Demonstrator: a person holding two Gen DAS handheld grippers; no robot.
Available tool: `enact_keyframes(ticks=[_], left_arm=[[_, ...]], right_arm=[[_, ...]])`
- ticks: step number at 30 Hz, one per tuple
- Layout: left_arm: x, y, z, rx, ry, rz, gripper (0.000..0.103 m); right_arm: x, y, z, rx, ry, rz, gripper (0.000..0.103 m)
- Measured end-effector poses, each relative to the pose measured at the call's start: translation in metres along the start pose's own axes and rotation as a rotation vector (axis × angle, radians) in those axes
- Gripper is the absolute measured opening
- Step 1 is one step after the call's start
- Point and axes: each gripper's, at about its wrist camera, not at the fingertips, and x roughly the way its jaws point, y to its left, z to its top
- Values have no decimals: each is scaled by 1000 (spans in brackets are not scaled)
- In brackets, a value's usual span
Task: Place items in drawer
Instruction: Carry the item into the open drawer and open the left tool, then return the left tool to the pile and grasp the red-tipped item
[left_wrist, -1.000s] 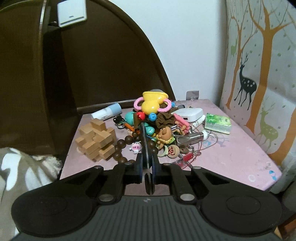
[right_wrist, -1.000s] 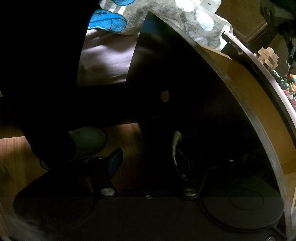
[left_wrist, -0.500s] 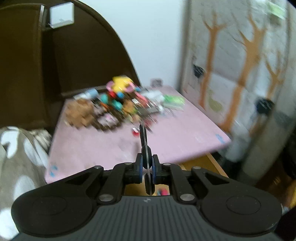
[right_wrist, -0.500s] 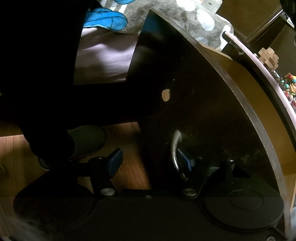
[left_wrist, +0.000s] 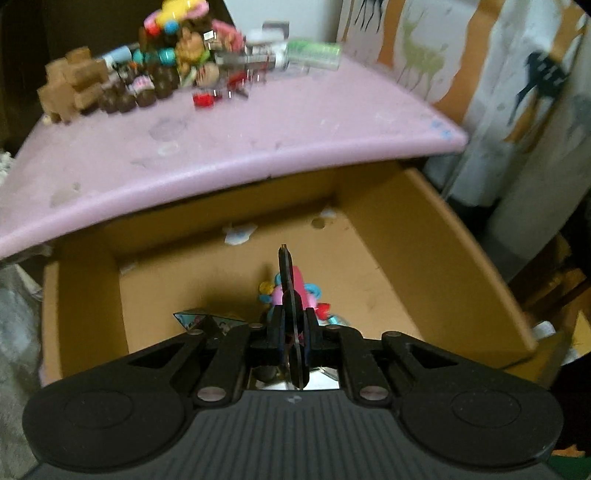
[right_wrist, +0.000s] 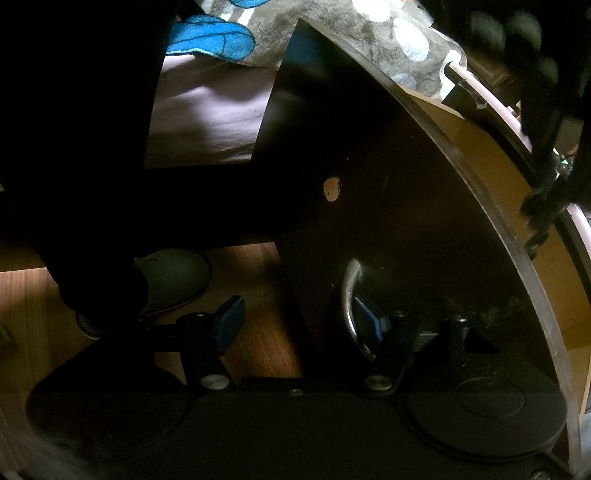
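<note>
Entry: drawer-loading, mid-run.

Step in hand (my reading): the left gripper (left_wrist: 285, 266) is hanging over the open drawer (left_wrist: 436, 258) with its jaws pressed together on a thin dark flat piece (left_wrist: 291, 314), seen edge-on; what the piece is I cannot tell. The next move seems to call for letting it go low over the drawer floor, clear of what is already lying there.

The right gripper (right_wrist: 295, 325) is standing spread, one finger hooked behind the drawer's metal handle (right_wrist: 349, 299), apparently keeping the drawer out.

Count:
- Drawers open: one, below the pink tabletop (left_wrist: 258, 140).
- Things already in the drawer: one pink-and-blue toy cluster (left_wrist: 314, 295) and one triangular patterned piece (left_wrist: 192, 318), partly hidden by the gripper; more may be lying out of sight.
- Things waiting on the tabletop: one wooden block puzzle (left_wrist: 72, 86), one green packet (left_wrist: 314, 53), and a blurred heap of trinkets (left_wrist: 177, 59) too smeared to number.
- Slippered feet on the floor: one (right_wrist: 173, 280).
</note>
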Motion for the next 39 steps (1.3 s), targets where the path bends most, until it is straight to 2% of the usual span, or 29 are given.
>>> enact_keyframes(ticks=[10, 14, 16, 17, 18, 19, 31, 39], left_arm=[[63, 16, 5, -41, 118, 42, 9], [64, 16, 7, -14, 105, 91, 10], [66, 16, 7, -1, 120, 96, 19], [66, 15, 7, 8, 119, 101, 38], [64, 14, 7, 16, 112, 108, 62], [62, 13, 7, 22, 104, 112, 66], [25, 3, 19, 38, 53, 107, 66], [-27, -3, 36, 52, -53, 58, 66]], right_arm=[[-2, 1, -2, -7, -8, 4, 66], [-2, 2, -2, -13, -10, 2, 66], [-2, 2, -2, -11, -10, 2, 66], [-2, 1, -1, -8, -10, 3, 66], [-2, 1, -1, -8, -10, 3, 66], [-1, 2, -1, -8, -10, 3, 66], [0, -1, -2, -18, -10, 7, 67], [0, -2, 0, -20, -8, 8, 67]])
